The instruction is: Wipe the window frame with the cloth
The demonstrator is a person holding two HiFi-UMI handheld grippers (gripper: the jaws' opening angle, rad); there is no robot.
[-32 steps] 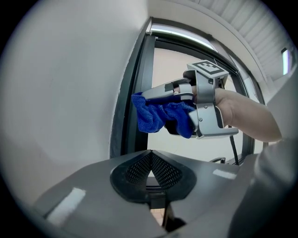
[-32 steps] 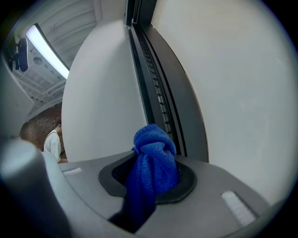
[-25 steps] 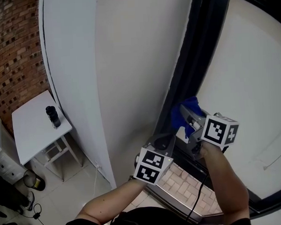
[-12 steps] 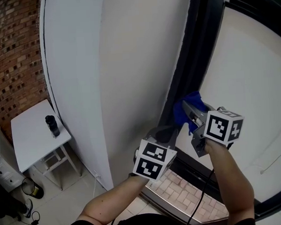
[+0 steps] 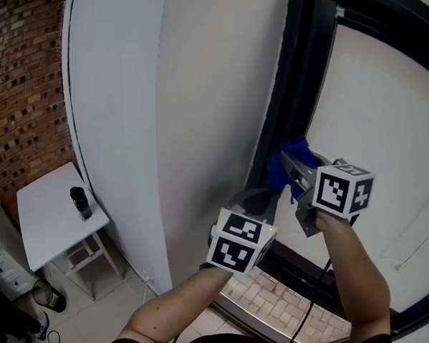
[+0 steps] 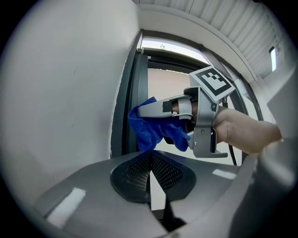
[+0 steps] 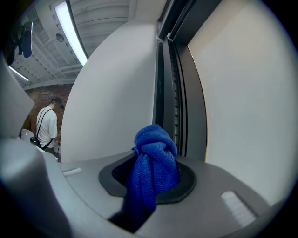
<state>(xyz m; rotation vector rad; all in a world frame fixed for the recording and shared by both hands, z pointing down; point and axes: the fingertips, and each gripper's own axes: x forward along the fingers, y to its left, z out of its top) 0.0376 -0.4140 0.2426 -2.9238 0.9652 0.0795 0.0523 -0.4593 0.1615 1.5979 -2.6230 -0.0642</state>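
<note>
- Your right gripper [image 5: 290, 164] has slid the cloth [image 5: 278, 172] up the window frame [image 5: 297, 70], jaws pinching it.
- Your left gripper [image 5: 267, 197], just left of it, has its jaws pressed together.

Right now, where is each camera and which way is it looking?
Head view: on the person's head, looking steeply down at the wall, frame, forearms, left gripper and right gripper.
Left gripper view: on the left gripper, looking along its shut, empty jaws at the frame; the right gripper, hand and cloth show.
Right gripper view: on the right gripper, looking up the frame; its jaws are shut on the cloth.
Shared: all three show frame and cloth.
</note>
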